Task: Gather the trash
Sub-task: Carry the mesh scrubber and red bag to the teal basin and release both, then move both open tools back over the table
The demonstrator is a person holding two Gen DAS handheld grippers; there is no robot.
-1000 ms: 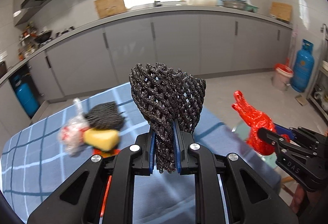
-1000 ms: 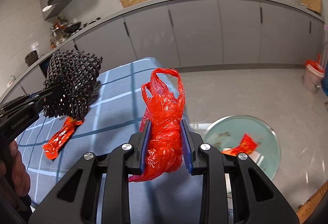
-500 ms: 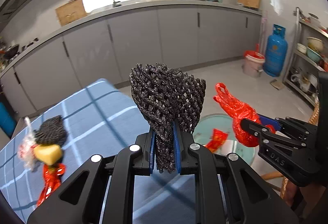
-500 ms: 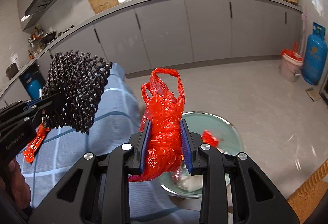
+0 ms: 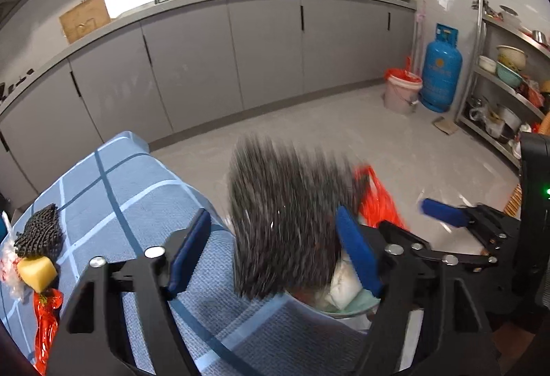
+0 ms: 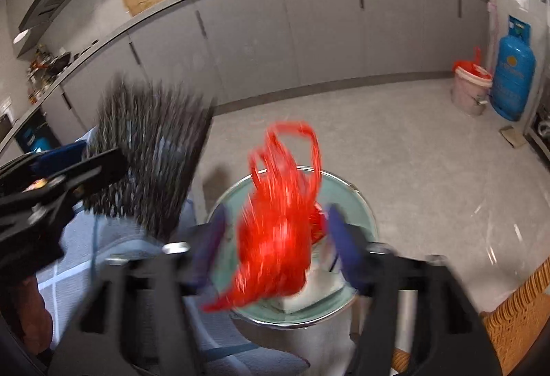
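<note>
Left wrist view: the left gripper [image 5: 275,252] has its blue-padded jaws spread wide, and a black foam mesh sleeve [image 5: 285,224], streaked with blur, sits loose between them, above a round pale-green trash bin [image 5: 354,305]. Right wrist view: the right gripper [image 6: 275,238] also stands wide open, with a blurred crumpled red plastic bag [image 6: 278,231] between its jaws, directly over the same bin. Left of the left jaws, a blue checked tablecloth [image 5: 144,190] carries a yellow sponge [image 5: 37,272] and a red wrapper [image 5: 46,324].
</note>
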